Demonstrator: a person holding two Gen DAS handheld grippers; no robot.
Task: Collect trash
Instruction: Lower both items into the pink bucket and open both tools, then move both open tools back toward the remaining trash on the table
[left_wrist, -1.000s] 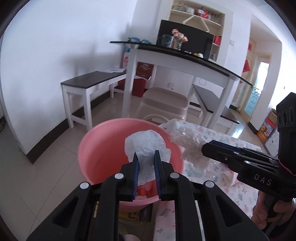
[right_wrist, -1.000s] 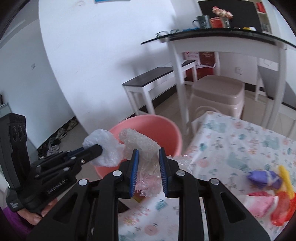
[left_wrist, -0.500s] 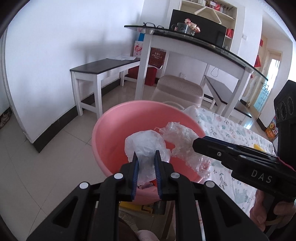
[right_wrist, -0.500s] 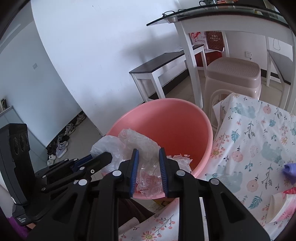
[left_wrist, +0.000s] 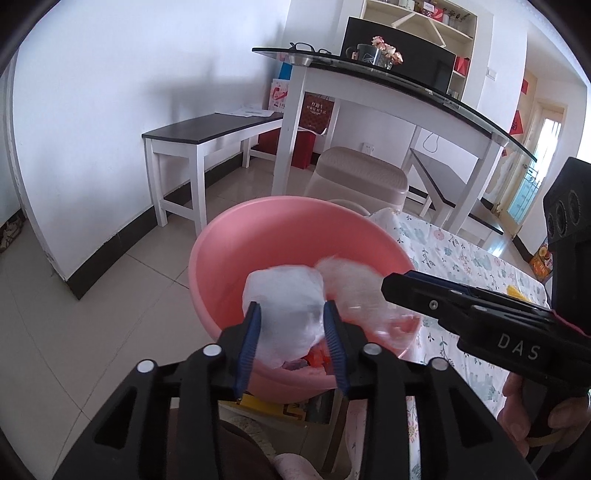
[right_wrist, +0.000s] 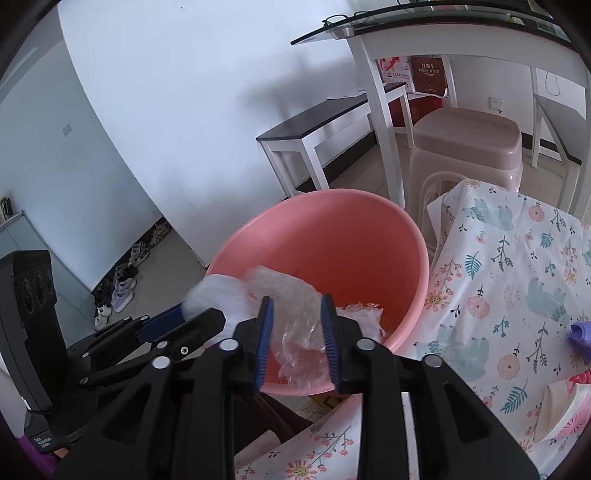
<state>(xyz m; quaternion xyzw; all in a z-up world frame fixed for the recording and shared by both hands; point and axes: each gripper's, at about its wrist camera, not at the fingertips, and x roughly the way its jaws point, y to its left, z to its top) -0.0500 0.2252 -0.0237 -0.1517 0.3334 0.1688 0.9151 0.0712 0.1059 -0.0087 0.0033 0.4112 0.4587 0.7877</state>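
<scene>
A pink plastic basin (left_wrist: 295, 236) (right_wrist: 332, 236) stands beside the floral-cloth table (left_wrist: 461, 258) (right_wrist: 517, 280). My left gripper (left_wrist: 293, 317) is over the basin with its jaws apart; a crumpled white plastic bag (left_wrist: 284, 299) (right_wrist: 218, 299) sits loose and blurred between them. My right gripper (right_wrist: 297, 314) is also over the basin with its jaws apart; a crumpled clear plastic wrap (right_wrist: 295, 317) (left_wrist: 354, 284) hangs blurred between them. Red and purple trash (left_wrist: 314, 360) lies in the basin's bottom.
A beige plastic stool (left_wrist: 362, 181) (right_wrist: 469, 147) stands behind the basin. A white bench (left_wrist: 207, 147) and a tall glass-topped table (left_wrist: 388, 81) stand by the wall. A purple item (right_wrist: 580, 332) and wrappers (right_wrist: 569, 406) lie on the floral cloth. Shoes (right_wrist: 125, 288) lie on the floor at left.
Both grippers have opened their jaws over the basin. The white bag and the clear wrap are no longer pinched and look blurred, coming loose.
</scene>
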